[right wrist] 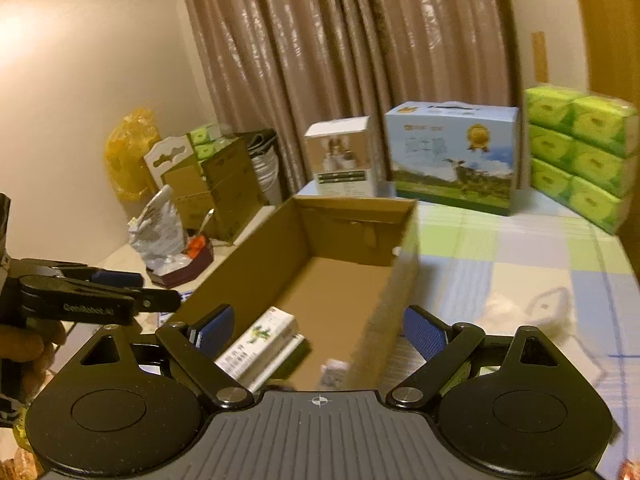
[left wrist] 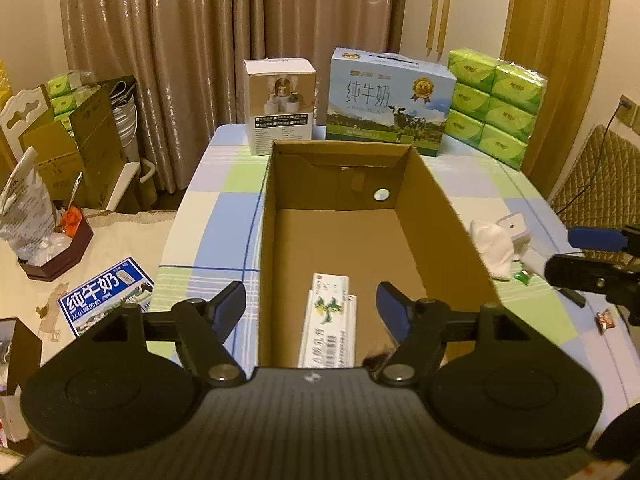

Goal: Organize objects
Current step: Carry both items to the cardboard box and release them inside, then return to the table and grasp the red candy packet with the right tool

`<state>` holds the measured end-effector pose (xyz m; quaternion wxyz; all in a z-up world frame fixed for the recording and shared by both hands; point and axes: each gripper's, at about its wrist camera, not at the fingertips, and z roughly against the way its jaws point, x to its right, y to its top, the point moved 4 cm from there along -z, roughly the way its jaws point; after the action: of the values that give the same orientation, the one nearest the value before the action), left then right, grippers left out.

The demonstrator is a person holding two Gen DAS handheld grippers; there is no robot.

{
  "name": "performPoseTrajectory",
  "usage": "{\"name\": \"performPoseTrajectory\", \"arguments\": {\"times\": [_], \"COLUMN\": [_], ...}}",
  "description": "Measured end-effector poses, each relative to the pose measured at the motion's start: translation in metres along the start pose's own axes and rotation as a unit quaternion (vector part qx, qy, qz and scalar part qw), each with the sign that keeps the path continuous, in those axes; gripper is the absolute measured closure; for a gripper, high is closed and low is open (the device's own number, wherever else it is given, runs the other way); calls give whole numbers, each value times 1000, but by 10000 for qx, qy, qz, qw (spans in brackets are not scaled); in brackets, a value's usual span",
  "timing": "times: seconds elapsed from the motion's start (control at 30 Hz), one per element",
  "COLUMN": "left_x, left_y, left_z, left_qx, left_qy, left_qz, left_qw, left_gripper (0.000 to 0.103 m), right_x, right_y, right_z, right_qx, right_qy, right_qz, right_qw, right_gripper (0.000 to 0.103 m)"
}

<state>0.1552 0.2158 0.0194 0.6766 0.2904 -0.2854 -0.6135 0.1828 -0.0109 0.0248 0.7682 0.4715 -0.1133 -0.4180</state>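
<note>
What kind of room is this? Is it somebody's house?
Most likely a room in a home. Long curtains hang behind a table with a checked cloth, and household goods stand on it: a milk carton case and packs of green tissues.

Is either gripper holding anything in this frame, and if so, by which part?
Nothing is held. The left gripper and right gripper are both open and empty above the cardboard box; the carton lies loose inside.
</note>
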Motion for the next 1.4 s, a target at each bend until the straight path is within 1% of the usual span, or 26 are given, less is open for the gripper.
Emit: {"name": "performPoseTrajectory", "arguments": {"times": [0.27, 0.4, 0.43, 0.63, 0.77, 0.9, 1.13, 1.4], "left_x": [39, 68, 75, 117, 142, 163, 188, 205], "left_y": [-7, -11, -12, -24, -33, -40, -42, -43], "left_z": [34, 44, 46, 53, 51, 50, 42, 41], "left_qx": [184, 258, 272, 272, 188, 126, 52, 41], "left_qy": [-172, -346, -390, -660, -798, -884, -980, -1097], "left_qz": [75, 64, 68, 105, 51, -37, -212, -312], "left_qw": [9997, 9990, 9988, 9974, 9966, 9960, 9949, 9935], "left_gripper": [22, 16, 14, 1, 1, 1, 1, 1], "right_x": [36, 61, 66, 96, 116, 133, 155, 163], "right_y": [-21, -34, -38, -71, -91, -111, -134, -143], "right_z": [81, 125, 135, 186, 207, 222, 239, 247], "right_qx": [280, 406, 434, 474, 407, 327, 221, 106], "right_qy": [-591, -966, -1051, -1627, -1936, -2198, -2399, -2523], "right_qz": [-325, -640, -703, -827, -1015, -1071, -1233, -964], "right_qw": [9973, 9924, 9910, 9821, 9750, 9691, 9627, 9628], "right_gripper": [11, 9, 9, 6, 5, 4, 4, 4]}}
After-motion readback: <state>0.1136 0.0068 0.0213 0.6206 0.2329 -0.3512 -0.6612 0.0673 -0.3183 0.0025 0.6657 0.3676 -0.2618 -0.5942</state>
